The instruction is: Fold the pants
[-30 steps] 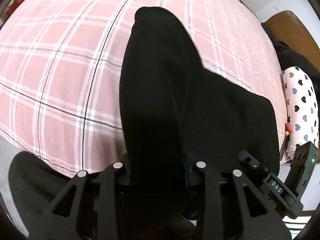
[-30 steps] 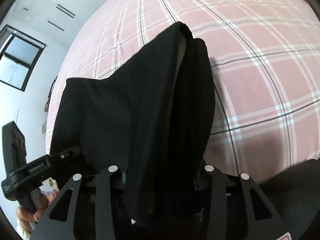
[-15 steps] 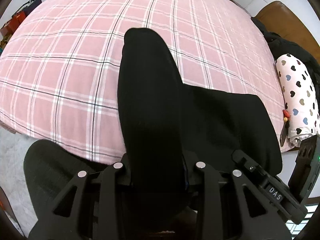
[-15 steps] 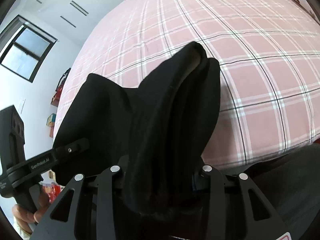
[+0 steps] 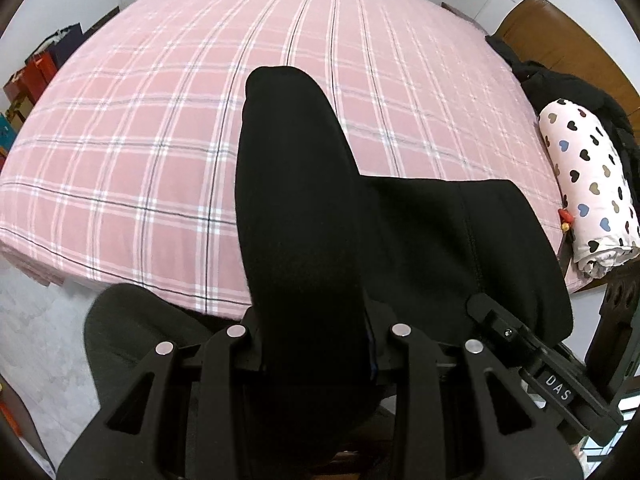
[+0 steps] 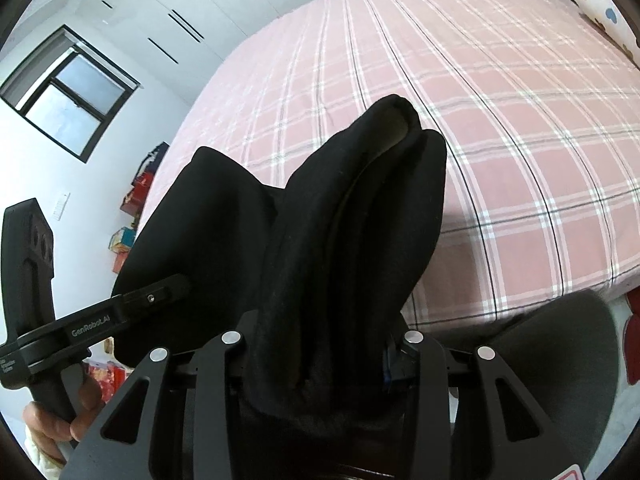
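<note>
The black pants [image 5: 304,216] hang bunched between both grippers, held up above the near edge of the pink plaid bed [image 5: 160,128]. My left gripper [image 5: 316,344] is shut on one end of the pants; its fingertips are hidden in the cloth. The cloth stretches right to the other gripper [image 5: 532,356]. In the right wrist view my right gripper [image 6: 320,352] is shut on a thick folded bundle of the pants [image 6: 352,232]. The left gripper [image 6: 132,312] holds the far end at lower left.
The bed [image 6: 500,92] fills both views. A rolled heart-print blanket [image 5: 588,184] and dark clothes [image 5: 560,84] lie by the brown headboard [image 5: 560,36]. Bags and boxes [image 5: 36,72] stand on the floor beyond the bed. A window [image 6: 68,92] is on the wall.
Both grippers have risen and pulled back from the bed with the pants; more of the bed and room shows now. Both grips are unchanged.
</note>
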The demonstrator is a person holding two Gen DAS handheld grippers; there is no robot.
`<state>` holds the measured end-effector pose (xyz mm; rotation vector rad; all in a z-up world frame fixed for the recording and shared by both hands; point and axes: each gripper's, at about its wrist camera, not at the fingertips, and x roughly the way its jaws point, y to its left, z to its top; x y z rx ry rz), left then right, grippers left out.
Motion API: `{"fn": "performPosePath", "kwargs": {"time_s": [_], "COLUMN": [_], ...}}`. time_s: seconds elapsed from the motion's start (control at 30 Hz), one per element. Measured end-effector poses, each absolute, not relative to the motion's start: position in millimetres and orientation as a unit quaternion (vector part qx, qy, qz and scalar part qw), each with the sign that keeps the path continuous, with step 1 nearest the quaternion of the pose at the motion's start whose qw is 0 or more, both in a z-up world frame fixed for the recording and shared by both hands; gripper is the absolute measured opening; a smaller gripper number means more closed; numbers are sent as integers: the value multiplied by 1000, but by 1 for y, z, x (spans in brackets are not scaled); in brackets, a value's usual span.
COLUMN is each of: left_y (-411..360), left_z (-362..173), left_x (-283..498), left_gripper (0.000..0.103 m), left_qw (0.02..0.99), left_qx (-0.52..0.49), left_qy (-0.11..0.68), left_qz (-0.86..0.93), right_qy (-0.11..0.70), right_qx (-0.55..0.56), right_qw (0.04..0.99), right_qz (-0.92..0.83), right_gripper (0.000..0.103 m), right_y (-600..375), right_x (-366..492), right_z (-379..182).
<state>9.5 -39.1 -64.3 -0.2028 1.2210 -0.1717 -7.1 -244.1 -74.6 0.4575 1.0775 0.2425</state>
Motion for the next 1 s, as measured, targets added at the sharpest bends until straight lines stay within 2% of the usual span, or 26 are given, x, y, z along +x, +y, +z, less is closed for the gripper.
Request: {"fn": "performPosePath", "kwargs": {"time_s": [0.53, 0.73, 1.0], "left_y": [-21, -12, -9], "left_z": [20, 60, 100], "left_x": [15, 46, 124], "left_gripper": [31, 31, 32], "left_qw": [858, 880, 912], "left_qx": [-108, -120, -116], "left_qy": [493, 445, 374], "left_qz": [-97, -113, -122], "right_qy": [424, 374, 323], "right_qx": [237, 221, 222], "right_qw": [862, 886, 903], "right_qz": [148, 163, 179], "right_gripper": [38, 38, 38], "right_y": [-241, -242, -250], "right_x": [2, 46, 141], "right_z": [9, 56, 85]}}
